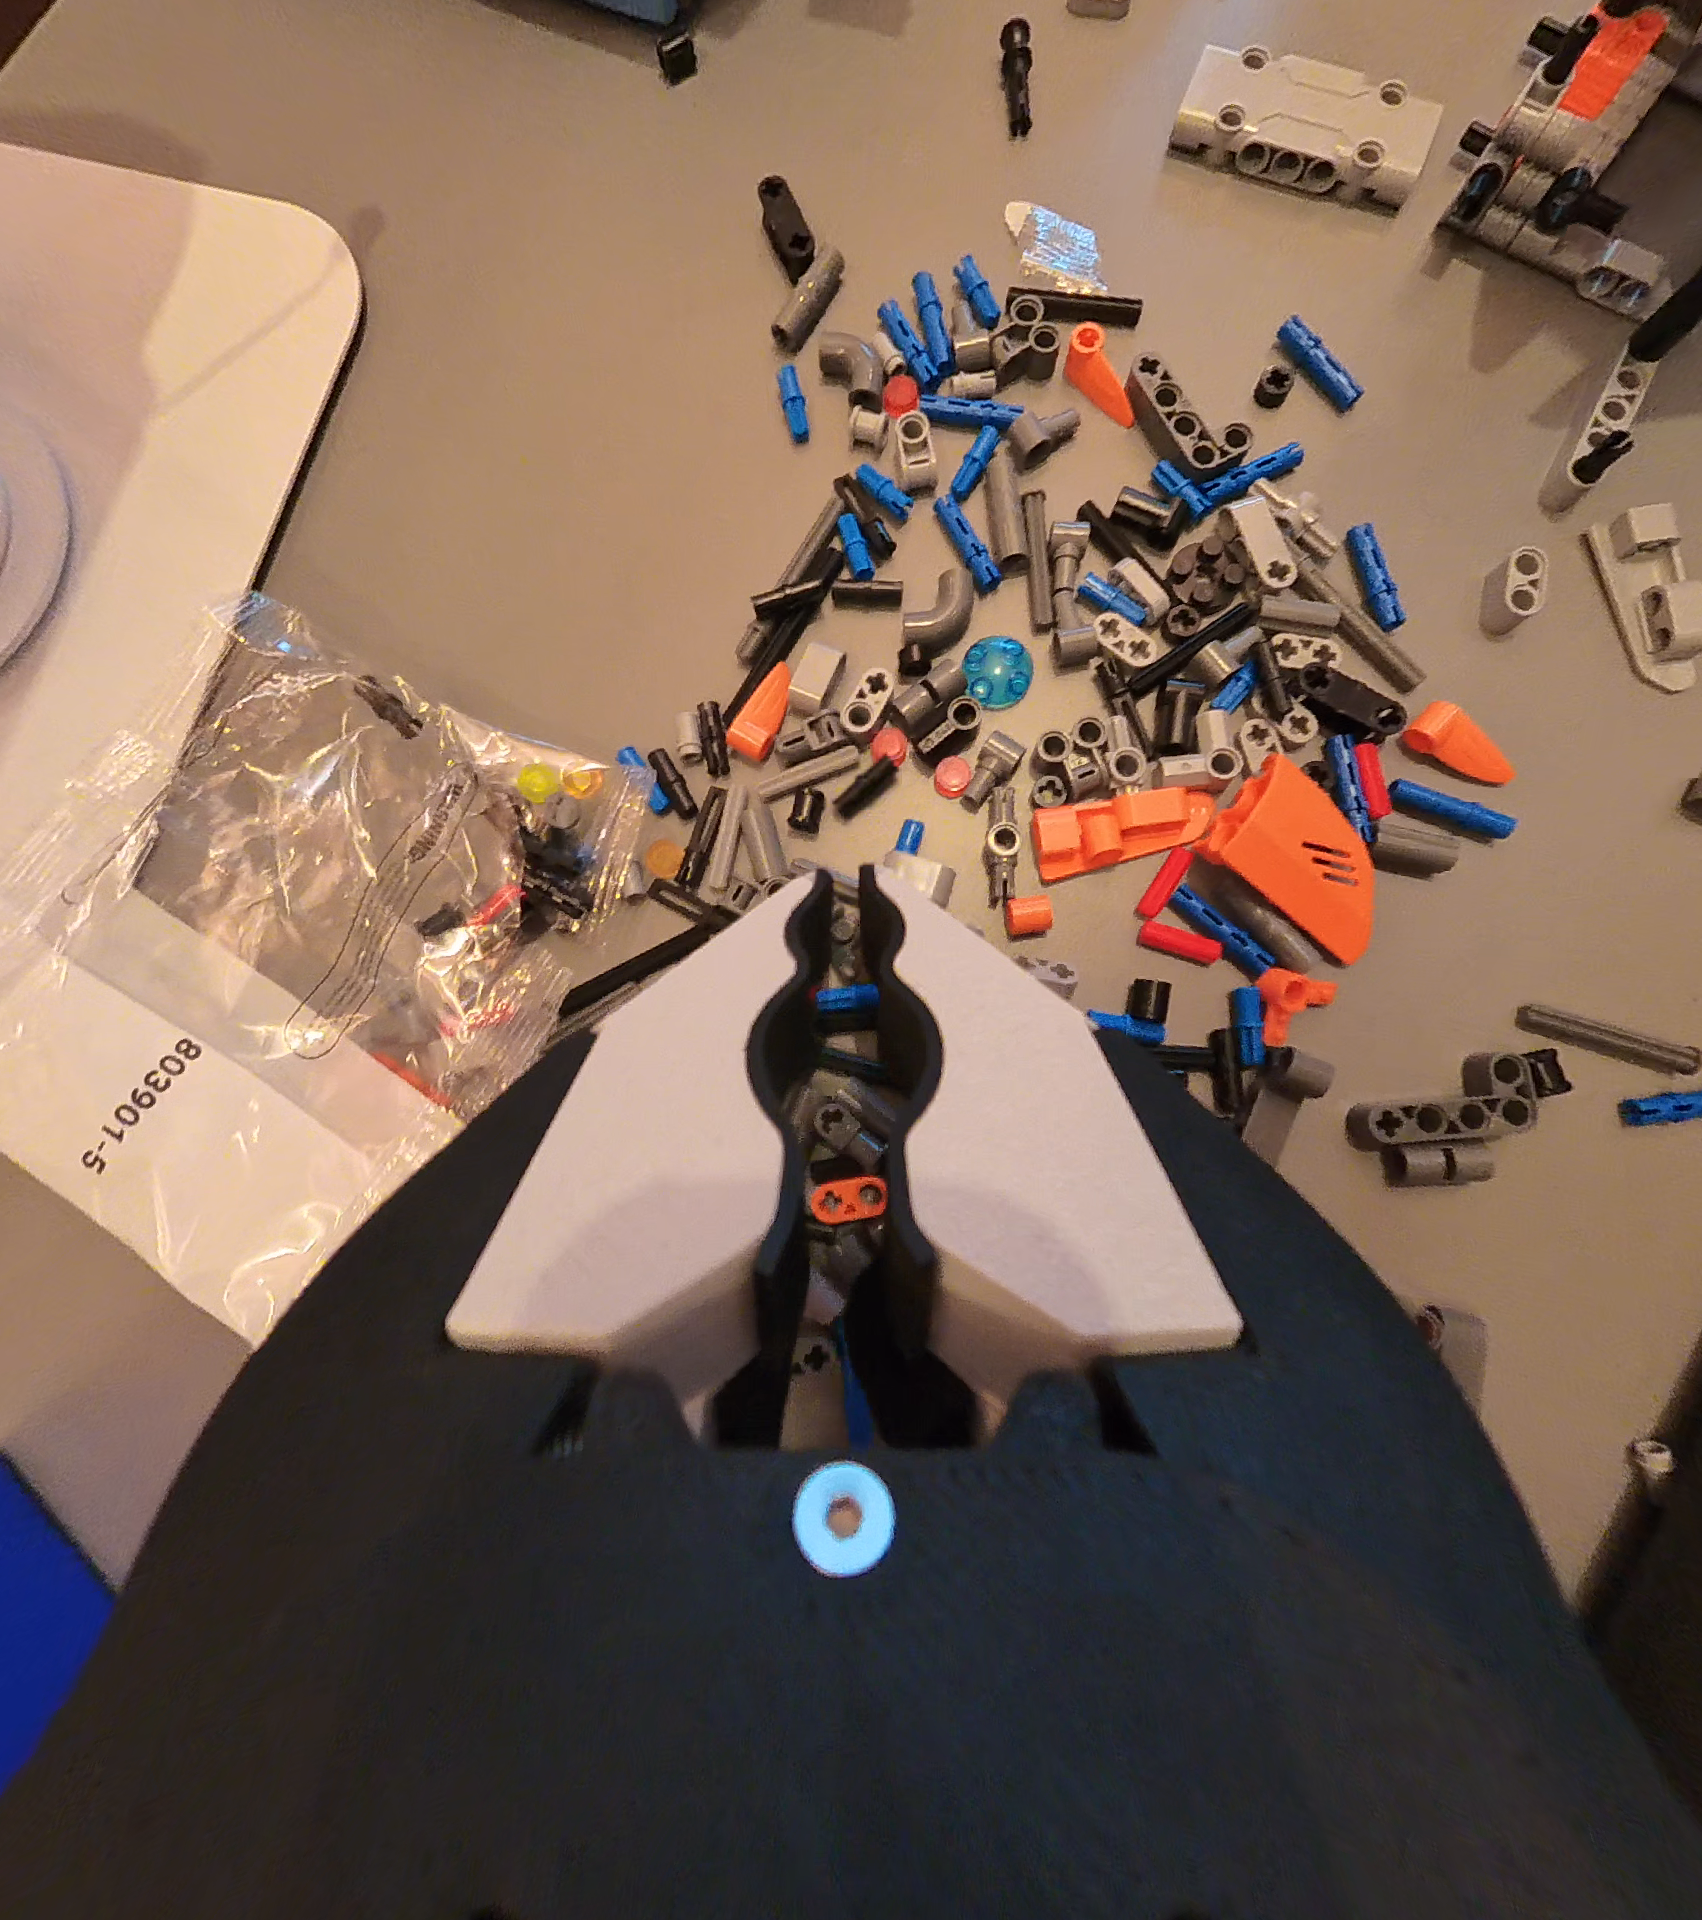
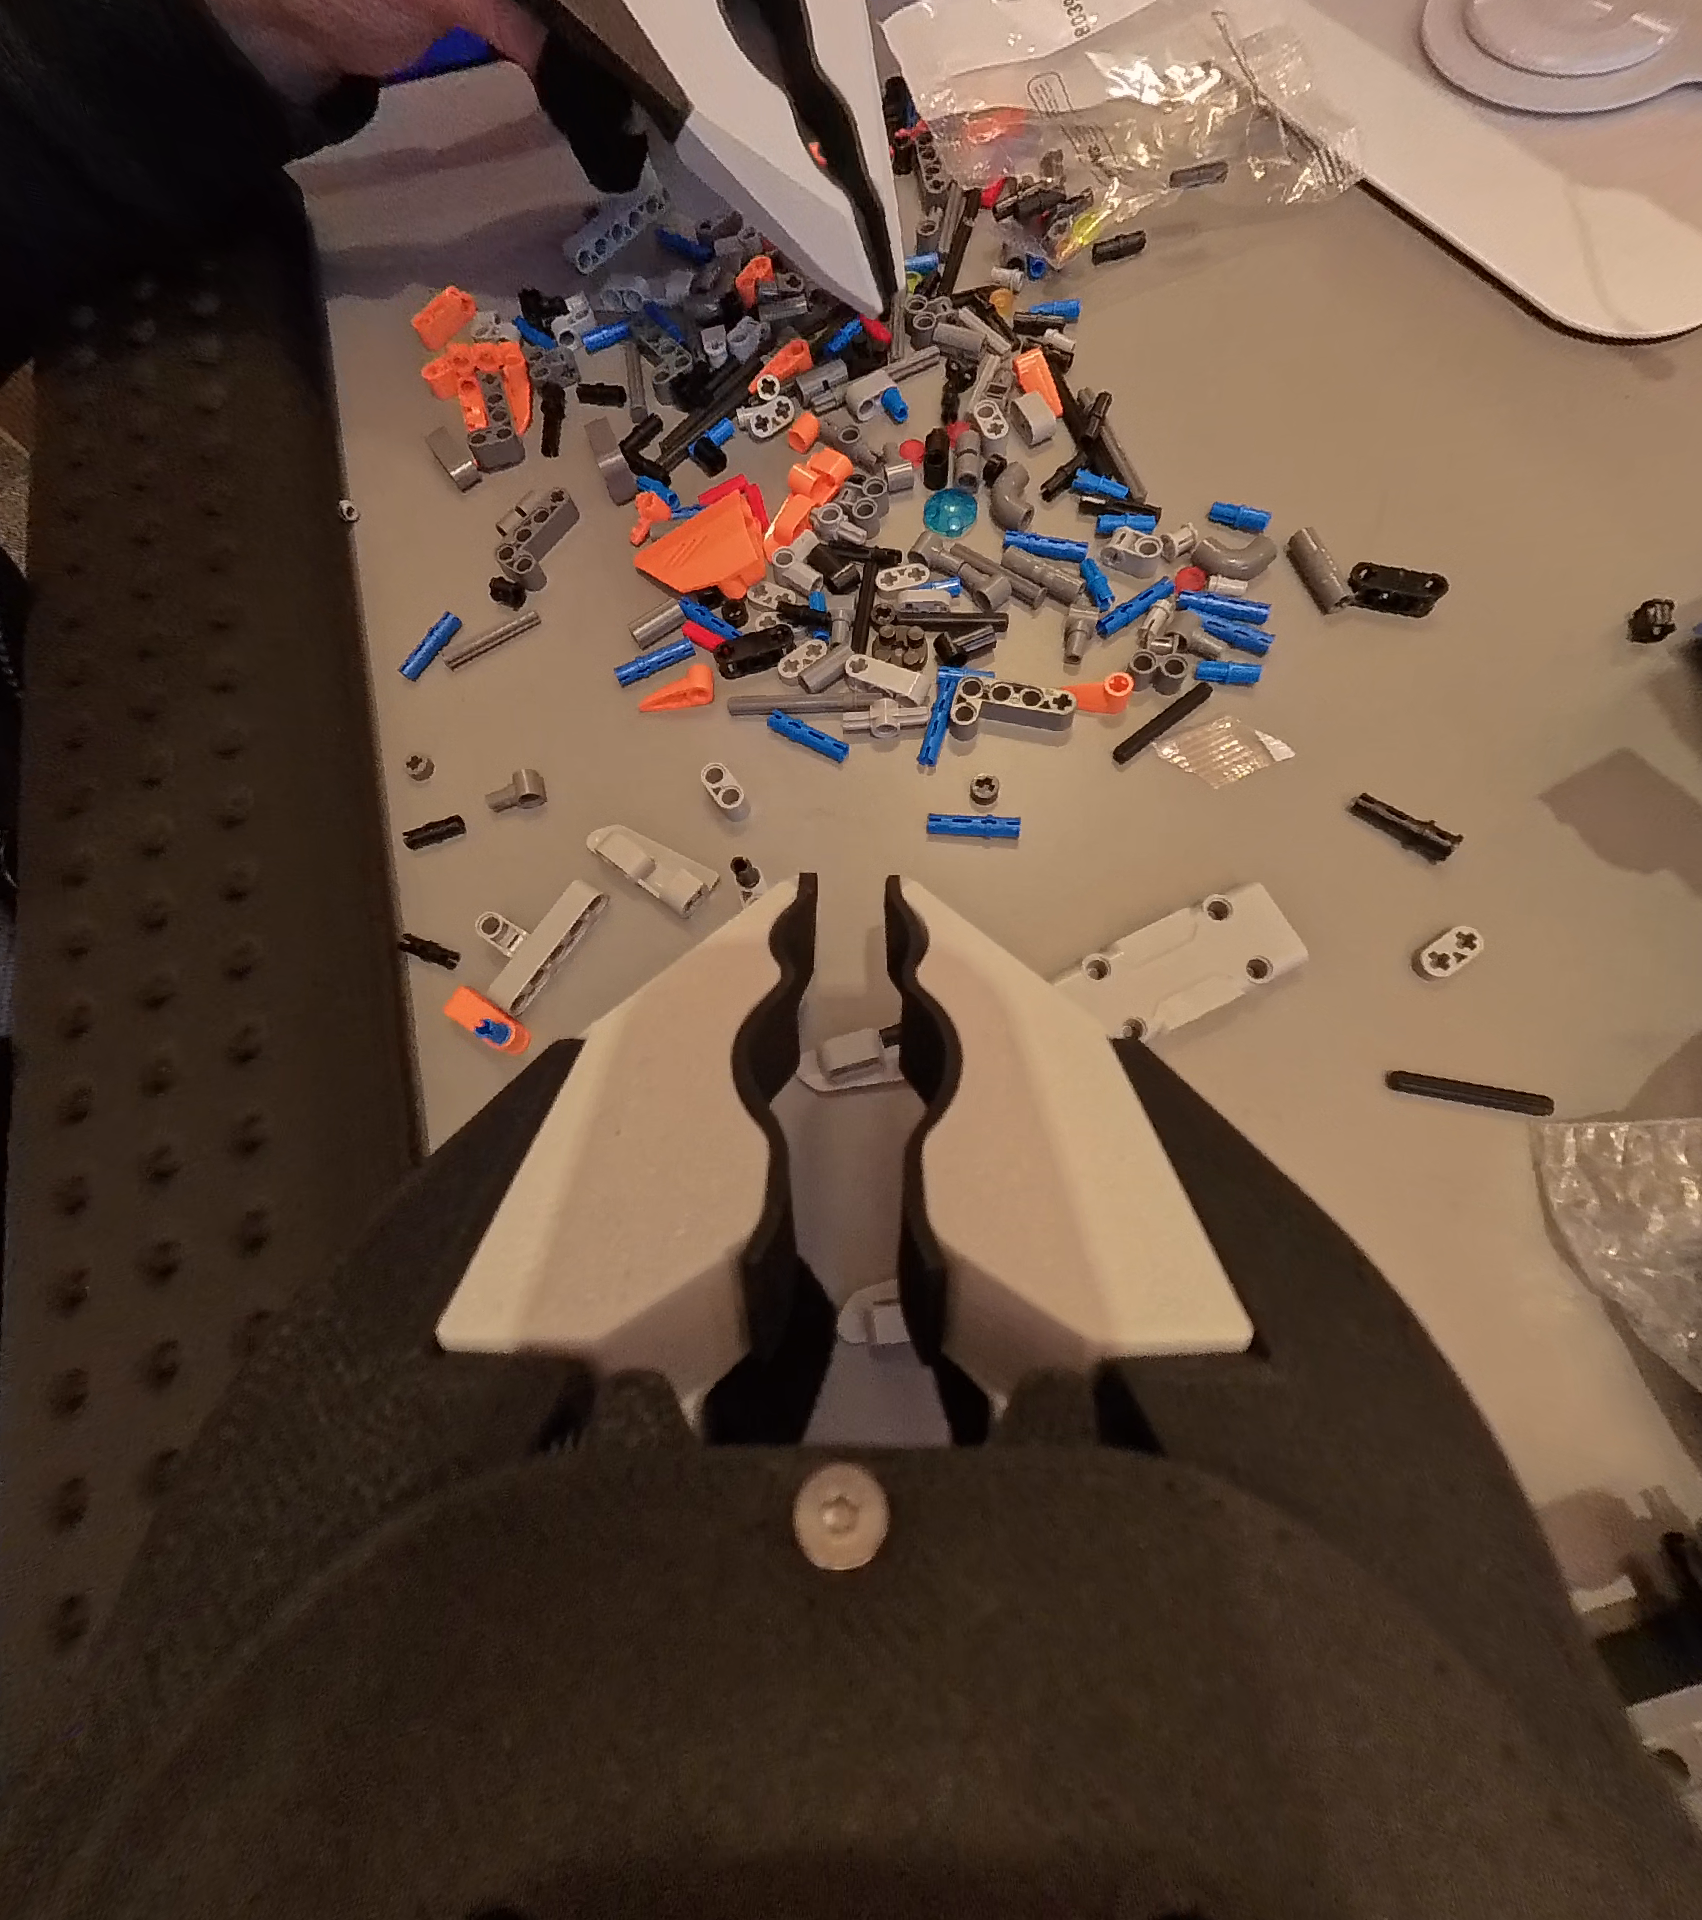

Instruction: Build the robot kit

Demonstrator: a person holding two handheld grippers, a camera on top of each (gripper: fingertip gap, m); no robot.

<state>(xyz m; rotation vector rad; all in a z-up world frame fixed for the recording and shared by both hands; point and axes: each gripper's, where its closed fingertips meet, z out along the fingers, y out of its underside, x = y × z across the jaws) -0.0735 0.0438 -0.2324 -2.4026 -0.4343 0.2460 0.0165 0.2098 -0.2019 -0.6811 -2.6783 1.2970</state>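
A pile of small building pieces [image 1: 1086, 644], blue, grey, black and orange, lies on a grey table; it also shows in the right wrist view [image 2: 878, 540]. My left gripper [image 1: 842, 881] hangs over the pile's near edge, its jaws almost together, and I see nothing held at the tips. It shows from the side in the right wrist view [image 2: 878, 301], tips together just above the pile. My right gripper [image 2: 845, 883] is partly open and empty. It hangs above a small grey connector [image 2: 857, 1049], near a light grey flat panel [image 2: 1179, 961].
A clear bag of pieces [image 1: 307, 852] lies on a white board [image 1: 99, 364] at the left. An orange curved panel [image 1: 1294, 852] sits in the pile. A part-built grey and orange model [image 1: 1574, 135] stands far right. Bubble wrap [image 2: 1699, 1268] and a dark studded surface [image 2: 182, 831] flank my right gripper. About 20 centimetres separates my left fingertips from my right. From the right gripper's tips to the small grey connector [image 2: 857, 1049] is close to 5 centimetres. It is also in sight in the left wrist view [image 1: 1620, 257].
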